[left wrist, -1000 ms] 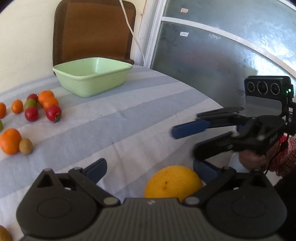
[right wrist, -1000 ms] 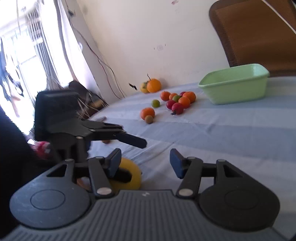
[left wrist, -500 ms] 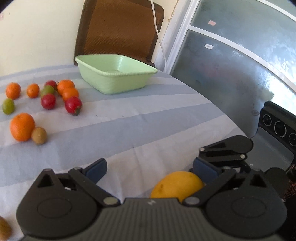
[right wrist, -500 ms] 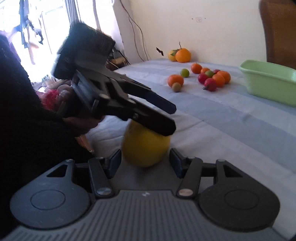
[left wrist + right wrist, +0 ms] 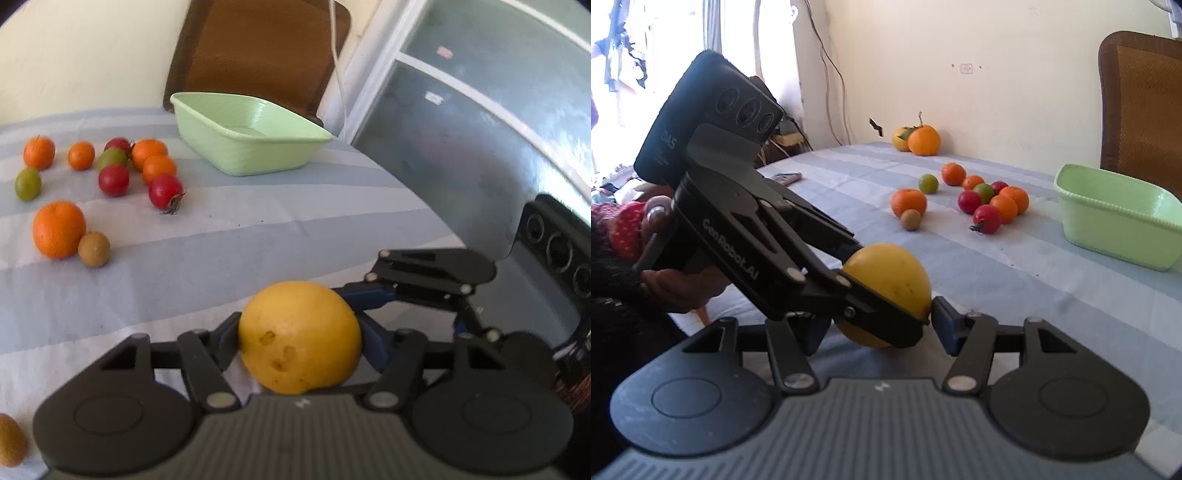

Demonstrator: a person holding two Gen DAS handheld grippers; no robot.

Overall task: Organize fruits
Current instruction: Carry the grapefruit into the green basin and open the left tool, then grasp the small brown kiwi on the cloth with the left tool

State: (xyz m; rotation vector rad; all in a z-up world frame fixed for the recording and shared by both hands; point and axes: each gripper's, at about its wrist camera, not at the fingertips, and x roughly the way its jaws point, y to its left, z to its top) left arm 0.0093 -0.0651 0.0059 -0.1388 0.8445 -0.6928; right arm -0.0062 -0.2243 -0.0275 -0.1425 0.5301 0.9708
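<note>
The left tongs (image 5: 299, 338) have just been closing and now squeeze the big round yellow fruit (image 5: 300, 336). The right tongs (image 5: 877, 328) sit half apart around it; whether they press it, I cannot tell.

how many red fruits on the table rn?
3, all in the cluster left of the green tub: front one with a stem, middle one, back one half hidden. More may be hidden.
</note>
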